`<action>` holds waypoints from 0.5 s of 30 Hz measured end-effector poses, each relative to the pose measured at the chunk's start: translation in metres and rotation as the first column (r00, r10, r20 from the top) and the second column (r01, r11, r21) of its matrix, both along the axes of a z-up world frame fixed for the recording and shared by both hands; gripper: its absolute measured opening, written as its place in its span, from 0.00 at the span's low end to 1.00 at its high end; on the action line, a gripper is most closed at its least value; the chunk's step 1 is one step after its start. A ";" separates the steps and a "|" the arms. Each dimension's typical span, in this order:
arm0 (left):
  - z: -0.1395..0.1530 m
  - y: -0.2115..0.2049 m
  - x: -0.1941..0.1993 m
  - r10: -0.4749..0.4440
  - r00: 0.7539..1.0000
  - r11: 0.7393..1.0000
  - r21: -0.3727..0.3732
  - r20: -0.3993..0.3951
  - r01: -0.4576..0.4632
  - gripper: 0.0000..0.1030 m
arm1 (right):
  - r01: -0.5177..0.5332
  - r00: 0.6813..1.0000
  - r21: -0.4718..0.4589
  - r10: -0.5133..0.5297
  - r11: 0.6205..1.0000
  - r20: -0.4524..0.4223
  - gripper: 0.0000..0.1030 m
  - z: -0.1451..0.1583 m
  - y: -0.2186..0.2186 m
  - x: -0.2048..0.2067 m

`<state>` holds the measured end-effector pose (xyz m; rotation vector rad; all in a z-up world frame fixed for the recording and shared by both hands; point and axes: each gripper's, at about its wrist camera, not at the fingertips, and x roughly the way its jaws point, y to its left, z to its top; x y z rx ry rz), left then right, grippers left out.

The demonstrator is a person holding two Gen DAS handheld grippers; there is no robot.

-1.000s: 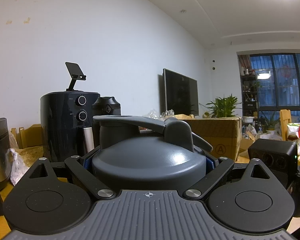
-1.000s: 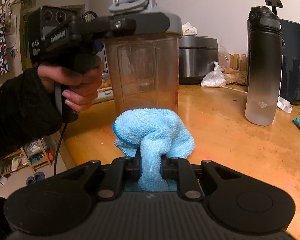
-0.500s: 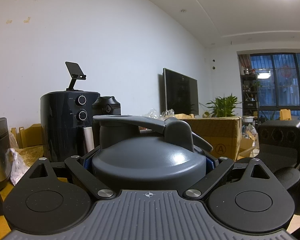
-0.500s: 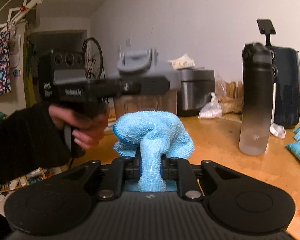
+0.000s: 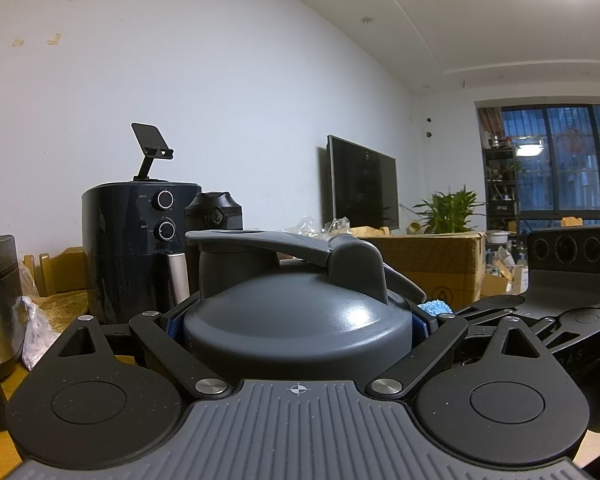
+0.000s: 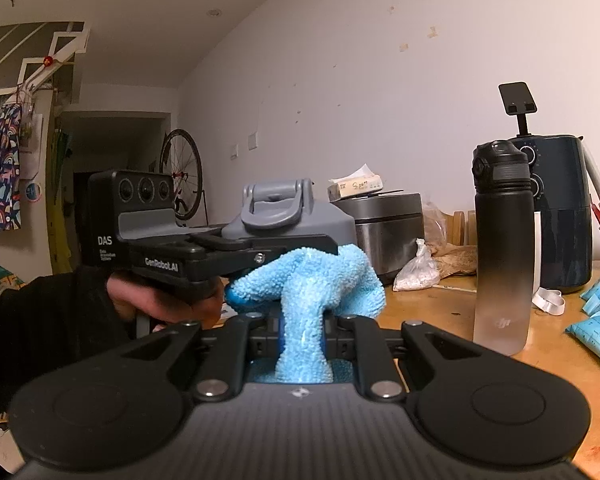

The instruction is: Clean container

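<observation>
The container shows only its grey lid with a flip handle; its clear body is hidden behind the cloth and the grippers. My left gripper is shut on the lid's sides and held level. From the right wrist view the lid and the left gripper's finger stand just behind a fluffy blue cloth. My right gripper is shut on that cloth, which sits against the lid's lower edge. A corner of the cloth peeks out beside the lid in the left wrist view.
A person's hand in a black sleeve holds the left gripper. On the wooden table stand a black water bottle, a dark air fryer, a steel cooker, a small plastic bag and blue packets.
My right gripper rose with the cloth, from in front of the container's clear body to lid height, and drew closer to the left gripper. The left gripper and lid stayed still.
</observation>
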<state>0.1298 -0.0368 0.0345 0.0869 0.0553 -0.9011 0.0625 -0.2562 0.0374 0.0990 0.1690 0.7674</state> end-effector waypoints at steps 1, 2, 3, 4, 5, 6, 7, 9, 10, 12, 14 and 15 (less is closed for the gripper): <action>0.000 0.000 0.000 0.000 1.000 1.000 0.000 0.000 0.000 0.93 | 0.000 1.000 -0.003 0.000 1.000 0.000 0.09 0.000 0.000 0.000; 0.000 0.000 0.000 0.000 1.000 1.000 0.000 0.000 0.000 0.93 | 0.000 1.000 -0.006 0.000 1.000 0.000 0.09 0.000 0.000 -0.001; 0.000 0.000 0.000 0.000 1.000 1.000 -0.001 0.001 0.000 0.93 | 0.000 1.000 -0.006 0.000 1.000 -0.001 0.09 0.000 0.000 -0.001; 0.000 0.000 0.001 0.000 1.000 1.000 -0.002 0.001 0.000 0.93 | 0.001 1.000 -0.007 -0.001 1.000 -0.002 0.09 -0.001 0.000 -0.001; 0.000 0.000 0.001 0.000 1.000 1.000 -0.002 0.001 0.000 0.93 | 0.001 1.000 -0.008 -0.001 1.000 -0.002 0.09 -0.001 0.000 -0.001; 0.000 0.000 0.001 0.000 1.000 1.000 -0.002 0.001 0.000 0.93 | 0.002 1.000 -0.010 -0.002 1.000 -0.004 0.09 -0.002 0.000 -0.002; 0.001 0.000 0.001 0.000 1.000 1.000 -0.002 0.001 0.000 0.93 | 0.002 1.000 -0.012 -0.003 1.000 -0.005 0.09 -0.003 0.000 -0.002; 0.001 0.000 0.001 0.000 1.000 1.000 -0.002 0.002 0.000 0.93 | 0.005 1.000 -0.019 -0.005 1.000 -0.007 0.09 -0.005 -0.001 -0.003; 0.000 0.000 0.001 0.000 1.000 1.000 -0.002 0.002 0.000 0.93 | 0.008 1.000 -0.022 -0.008 1.000 -0.008 0.09 -0.006 -0.001 -0.004; 0.000 0.000 0.001 0.000 1.000 1.000 -0.002 0.002 0.000 0.93 | 0.012 1.000 -0.023 -0.013 1.000 -0.010 0.09 -0.007 -0.004 -0.006; -0.001 0.001 0.001 0.000 1.000 1.000 -0.002 0.003 0.000 0.93 | 0.020 1.000 -0.021 -0.020 1.000 -0.013 0.09 -0.008 -0.007 -0.009; -0.001 0.001 0.001 0.000 1.000 1.000 -0.003 0.003 0.000 0.93 | 0.024 1.000 -0.020 -0.024 1.000 -0.014 0.09 -0.008 -0.009 -0.010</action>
